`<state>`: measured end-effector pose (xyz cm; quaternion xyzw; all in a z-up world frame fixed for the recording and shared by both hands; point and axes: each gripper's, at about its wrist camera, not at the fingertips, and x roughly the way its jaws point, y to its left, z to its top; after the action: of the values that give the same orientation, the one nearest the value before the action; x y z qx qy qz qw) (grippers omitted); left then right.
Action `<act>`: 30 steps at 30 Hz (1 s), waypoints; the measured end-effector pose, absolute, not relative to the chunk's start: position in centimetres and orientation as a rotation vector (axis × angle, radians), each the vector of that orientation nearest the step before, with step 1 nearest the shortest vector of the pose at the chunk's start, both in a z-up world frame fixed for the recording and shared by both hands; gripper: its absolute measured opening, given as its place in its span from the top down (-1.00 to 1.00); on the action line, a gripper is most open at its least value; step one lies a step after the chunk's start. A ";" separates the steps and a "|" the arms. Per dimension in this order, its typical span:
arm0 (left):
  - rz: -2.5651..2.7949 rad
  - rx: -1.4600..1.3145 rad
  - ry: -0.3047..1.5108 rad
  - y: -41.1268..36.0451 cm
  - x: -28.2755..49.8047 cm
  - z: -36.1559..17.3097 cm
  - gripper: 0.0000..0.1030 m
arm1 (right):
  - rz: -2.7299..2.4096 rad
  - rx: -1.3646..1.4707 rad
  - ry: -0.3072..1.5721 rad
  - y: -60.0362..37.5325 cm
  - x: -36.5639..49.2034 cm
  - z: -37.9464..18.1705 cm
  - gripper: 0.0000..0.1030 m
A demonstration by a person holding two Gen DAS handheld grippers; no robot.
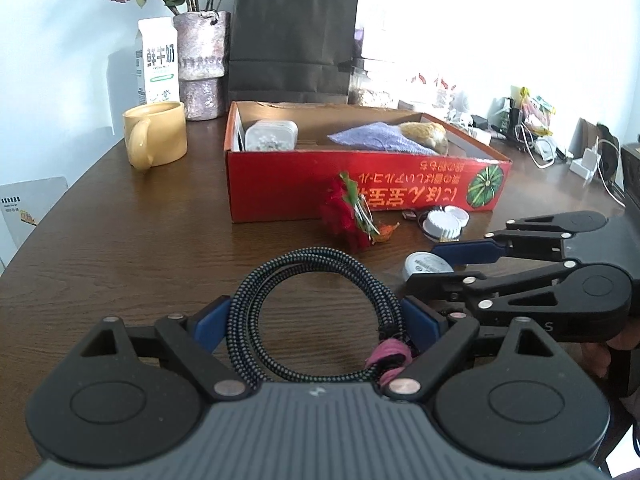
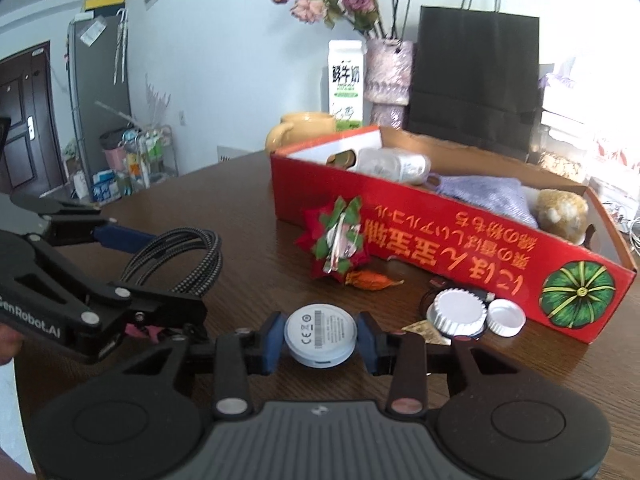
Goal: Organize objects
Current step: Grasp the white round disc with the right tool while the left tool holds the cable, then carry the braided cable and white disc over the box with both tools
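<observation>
My left gripper (image 1: 316, 320) is shut on a coiled braided cable (image 1: 312, 272) tied with a pink band, just above the dark wooden table (image 1: 140, 232); the cable also shows in the right wrist view (image 2: 180, 260). My right gripper (image 2: 320, 336) is shut on a round white disc device (image 2: 320, 334), also in the left wrist view (image 1: 426, 265). A red cardboard box (image 1: 368, 184) stands ahead, holding a white container (image 1: 270, 136), a purple cloth pouch (image 1: 380, 140) and a yellow plush (image 1: 426, 132).
In front of the box lie a red paper flower (image 2: 336, 240), an orange wrapper (image 2: 372, 280), white lids (image 2: 458, 312) and a small dark cable. Behind stand a yellow mug (image 1: 156, 140), a milk carton (image 1: 158, 60), a flower vase (image 1: 202, 64) and a black paper bag (image 1: 292, 36).
</observation>
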<state>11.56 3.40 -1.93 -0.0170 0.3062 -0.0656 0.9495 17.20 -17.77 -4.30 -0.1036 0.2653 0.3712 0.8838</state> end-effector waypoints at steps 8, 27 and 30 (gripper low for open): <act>-0.138 -0.047 0.567 3.0 12.4 -0.3 -0.75 | 0.720 -0.161 0.482 -19.1 17.6 -2.5 0.26; -0.113 -0.129 0.404 0.6 19.8 5.4 -0.75 | 0.547 -0.107 0.296 -20.7 22.2 2.5 0.26; -0.108 -0.138 0.391 0.1 21.4 6.1 -0.75 | 0.525 -0.100 0.280 -20.6 23.4 3.0 0.26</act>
<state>21.42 0.14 6.08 -0.0683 0.1940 -0.0536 0.9771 23.42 -20.59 2.98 -0.0490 0.1380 0.2584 0.9549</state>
